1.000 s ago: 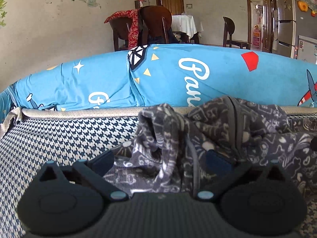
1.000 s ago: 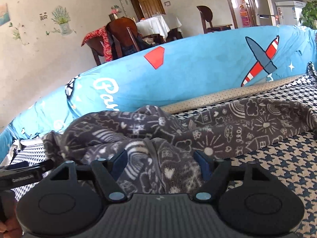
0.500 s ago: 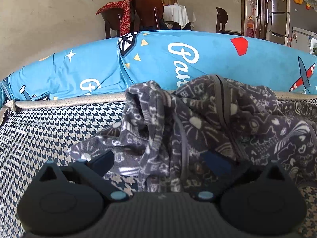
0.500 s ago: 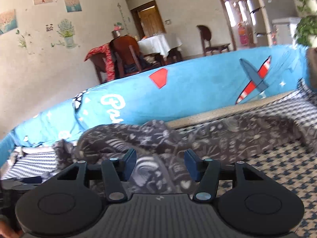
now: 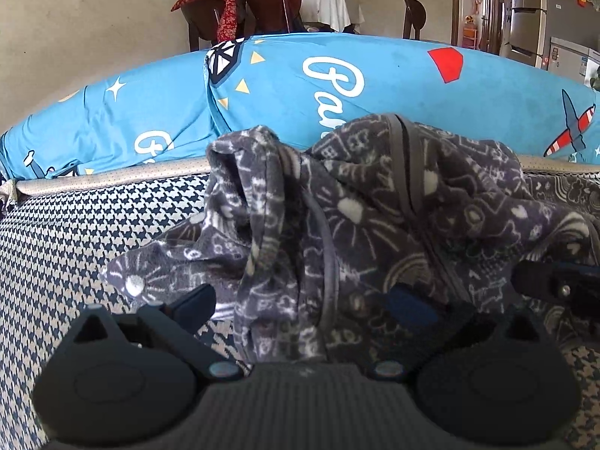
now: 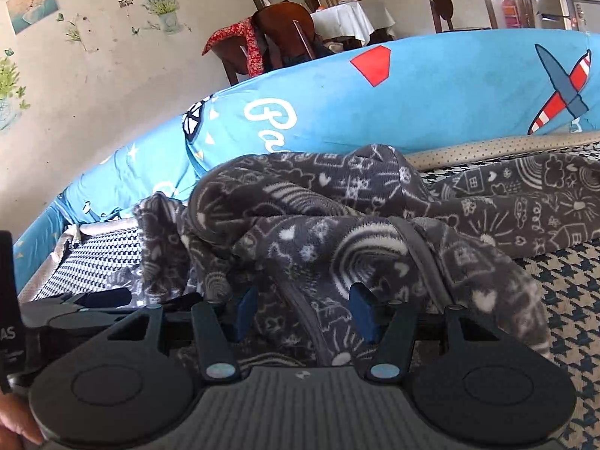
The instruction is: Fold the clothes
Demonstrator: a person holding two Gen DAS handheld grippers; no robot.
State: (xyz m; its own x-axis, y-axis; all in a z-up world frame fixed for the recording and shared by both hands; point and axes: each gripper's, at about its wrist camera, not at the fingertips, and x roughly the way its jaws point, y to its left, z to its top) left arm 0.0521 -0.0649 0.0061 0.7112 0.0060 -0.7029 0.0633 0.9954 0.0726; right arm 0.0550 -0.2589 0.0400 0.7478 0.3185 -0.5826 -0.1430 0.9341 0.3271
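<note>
A dark grey fleece garment [image 5: 375, 206] with white doodle print lies crumpled on the houndstooth sofa seat [image 5: 75, 243]. My left gripper [image 5: 302, 302] stands open, its blue-padded fingers [image 5: 195, 300] wide apart on either side of a hanging fold. At the right edge of the left wrist view a dark piece of the other gripper's finger shows. In the right wrist view the garment [image 6: 337, 232] bulges in a heap, one sleeve or leg stretching right. My right gripper [image 6: 303, 313] has its pads [image 6: 362, 317] drawn in, shut on a bunched ridge of the fleece. The left gripper's finger [image 6: 93, 298] shows at the left.
A blue cartoon-print cushion [image 5: 337, 86] runs along the sofa back behind the garment. Beige piping [image 5: 112, 178] marks the seat's rear edge. Dining chairs [image 6: 285, 33], a white-clothed table and a fridge stand across the room. A person's hand [image 6: 15, 427] holds the right gripper.
The right gripper's fingers have drawn closer around the fleece, tipped up, then dropped back down. The left gripper has stayed wide while the heap has come to sit higher and nearer in its view.
</note>
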